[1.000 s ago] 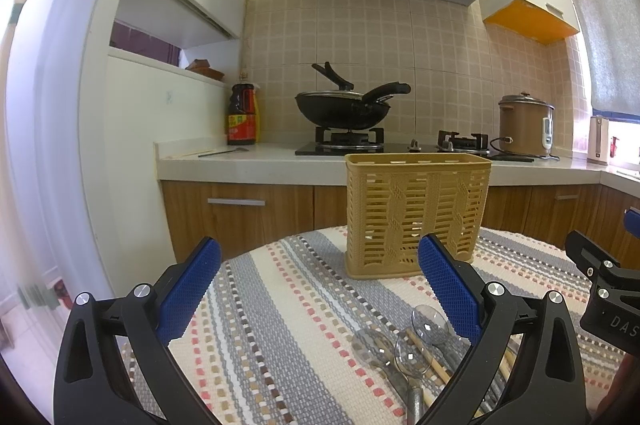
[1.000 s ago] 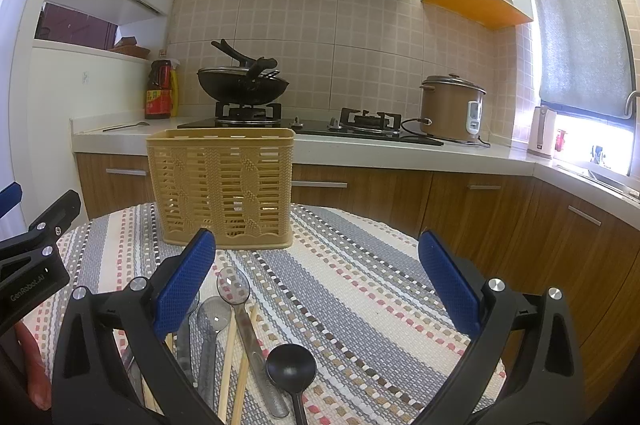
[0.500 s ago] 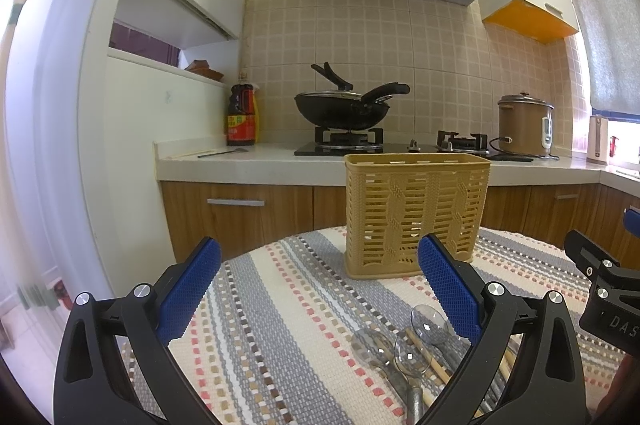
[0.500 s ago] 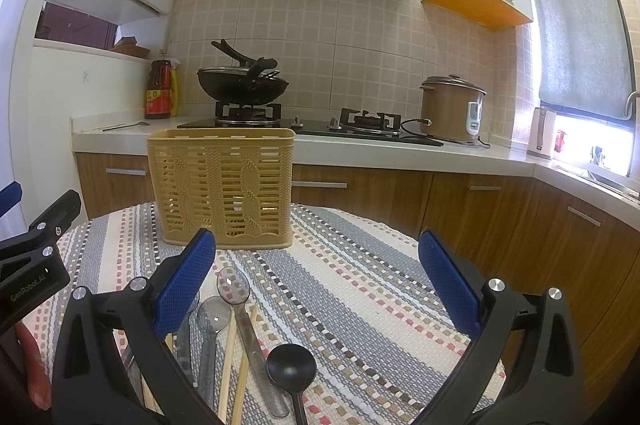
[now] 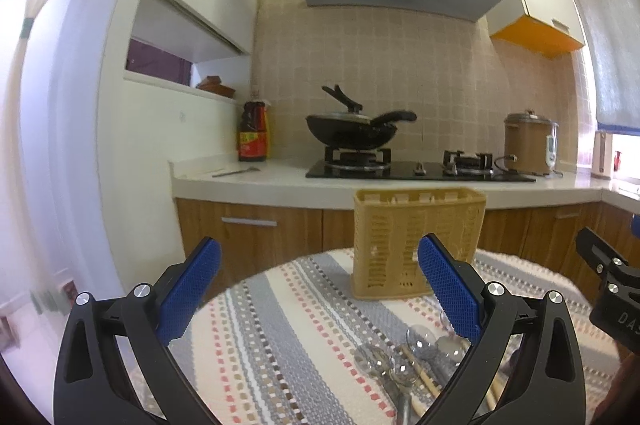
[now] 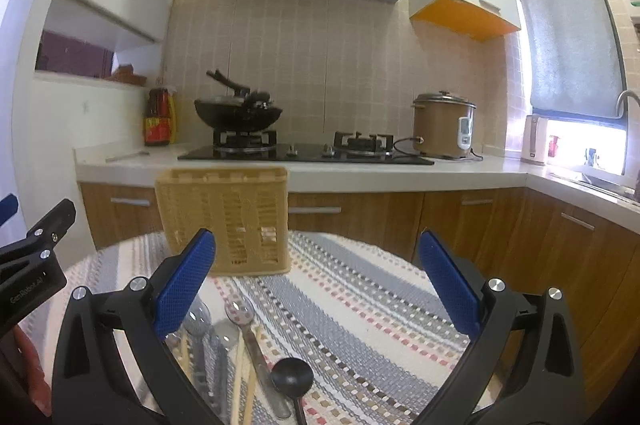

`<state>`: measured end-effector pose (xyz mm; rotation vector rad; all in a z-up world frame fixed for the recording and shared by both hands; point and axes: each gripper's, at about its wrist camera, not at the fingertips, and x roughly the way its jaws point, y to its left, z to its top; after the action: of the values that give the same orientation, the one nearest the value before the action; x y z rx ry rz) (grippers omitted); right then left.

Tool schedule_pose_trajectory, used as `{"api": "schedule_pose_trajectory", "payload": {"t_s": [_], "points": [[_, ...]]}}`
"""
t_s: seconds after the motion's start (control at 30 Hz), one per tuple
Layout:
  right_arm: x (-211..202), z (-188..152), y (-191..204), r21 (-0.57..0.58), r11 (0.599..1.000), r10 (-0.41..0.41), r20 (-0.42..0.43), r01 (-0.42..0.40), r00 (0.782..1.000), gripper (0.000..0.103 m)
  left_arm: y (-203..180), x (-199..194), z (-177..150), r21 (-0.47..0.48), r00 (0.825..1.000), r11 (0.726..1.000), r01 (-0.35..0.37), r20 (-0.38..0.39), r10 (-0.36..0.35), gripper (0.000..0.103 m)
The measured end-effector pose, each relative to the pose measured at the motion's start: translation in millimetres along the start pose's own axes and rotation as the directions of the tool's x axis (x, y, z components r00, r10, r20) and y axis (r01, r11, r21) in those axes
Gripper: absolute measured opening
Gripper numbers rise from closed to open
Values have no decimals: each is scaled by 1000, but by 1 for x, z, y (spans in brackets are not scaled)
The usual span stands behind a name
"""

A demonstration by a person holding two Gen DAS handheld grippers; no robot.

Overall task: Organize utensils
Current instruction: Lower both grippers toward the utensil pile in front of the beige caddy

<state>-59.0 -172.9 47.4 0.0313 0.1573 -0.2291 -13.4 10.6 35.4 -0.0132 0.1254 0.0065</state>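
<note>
A tan plastic utensil basket [image 5: 418, 243] stands upright at the far side of the striped tablecloth [image 5: 288, 341]; it also shows in the right wrist view [image 6: 224, 221]. Several metal spoons [image 5: 400, 357] and wooden chopsticks [image 5: 420, 369] lie in a loose pile near me. In the right wrist view the spoons [image 6: 240, 309], chopsticks [image 6: 244, 377] and a black ladle [image 6: 292, 377] lie low left. My left gripper [image 5: 320, 285] is open and empty, above the cloth. My right gripper [image 6: 316, 277] is open and empty, above the pile.
Behind the table runs a kitchen counter [image 5: 280, 181] with a stove, a black wok [image 5: 352, 131], a sauce bottle [image 5: 253, 133] and a brown rice cooker [image 6: 444, 125]. Wooden cabinet fronts [image 6: 500, 221] stand close past the table's far edge.
Both grippers have pulled back and tilted upward a little, so the basket and utensils sit lower and smaller in view. Both stay open and empty.
</note>
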Motion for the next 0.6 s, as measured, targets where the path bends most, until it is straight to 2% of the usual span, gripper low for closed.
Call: {"api": "schedule_pose_trajectory", "payload": {"t_s": [0.2, 0.37, 0.5, 0.53, 0.6], "points": [[-13, 22, 2, -40, 998, -46, 7, 46, 999, 97, 5, -18, 22, 4, 999, 1000, -21, 27, 21, 96], [-23, 24, -15, 38, 998, -47, 14, 47, 999, 97, 16, -14, 21, 16, 1000, 1000, -17, -17, 17, 96], [-7, 29, -27, 72, 997, 25, -114, -17, 993, 97, 30, 2, 22, -8, 993, 999, 42, -107, -43, 95], [1, 30, -27, 56, 998, 19, -164, -9, 986, 97, 34, 8, 22, -12, 987, 997, 72, -142, -73, 94], [15, 28, -28, 26, 1000, 23, -249, -17, 968, 95, 40, 24, 21, -31, 961, 989, 146, -232, -149, 87]]}}
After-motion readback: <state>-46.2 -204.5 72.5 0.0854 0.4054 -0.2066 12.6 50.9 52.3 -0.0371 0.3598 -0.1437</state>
